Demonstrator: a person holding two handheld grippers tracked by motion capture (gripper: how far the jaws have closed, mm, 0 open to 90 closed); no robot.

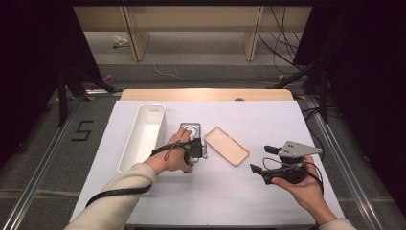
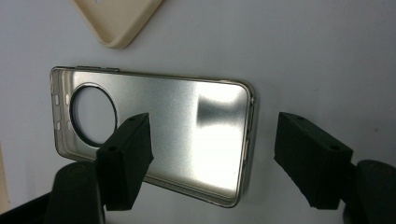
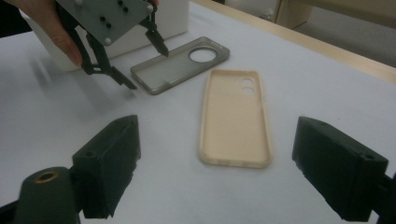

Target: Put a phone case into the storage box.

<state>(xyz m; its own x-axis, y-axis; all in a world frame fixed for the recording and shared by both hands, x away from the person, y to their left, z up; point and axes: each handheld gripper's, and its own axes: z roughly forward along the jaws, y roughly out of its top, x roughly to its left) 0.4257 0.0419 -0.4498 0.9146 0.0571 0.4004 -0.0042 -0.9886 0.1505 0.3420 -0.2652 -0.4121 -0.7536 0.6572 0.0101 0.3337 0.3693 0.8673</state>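
Note:
A silver-grey phone case (image 1: 190, 128) with a round camera hole lies open side up on the white table sheet (image 1: 215, 191). My left gripper (image 1: 193, 143) hovers over its near end. In the left gripper view the case (image 2: 187, 121) lies between the open jaws of that gripper (image 2: 217, 158): one pad hangs over the case's inside, the other stands off beyond its short edge. Neither pad presses on it. A beige phone case (image 1: 226, 145) lies to the right of it. My right gripper (image 1: 262, 159) is held open at the right, with the beige case (image 3: 236, 116) ahead of its empty jaws (image 3: 215, 172).
A long white tray (image 1: 160, 129) stands left of the silver case, close to my left hand. The table's wooden far edge (image 1: 206, 93) runs behind the sheet. The right gripper view shows the left gripper (image 3: 142, 63) astride the silver case (image 3: 180, 65) in front of the tray (image 3: 168, 18).

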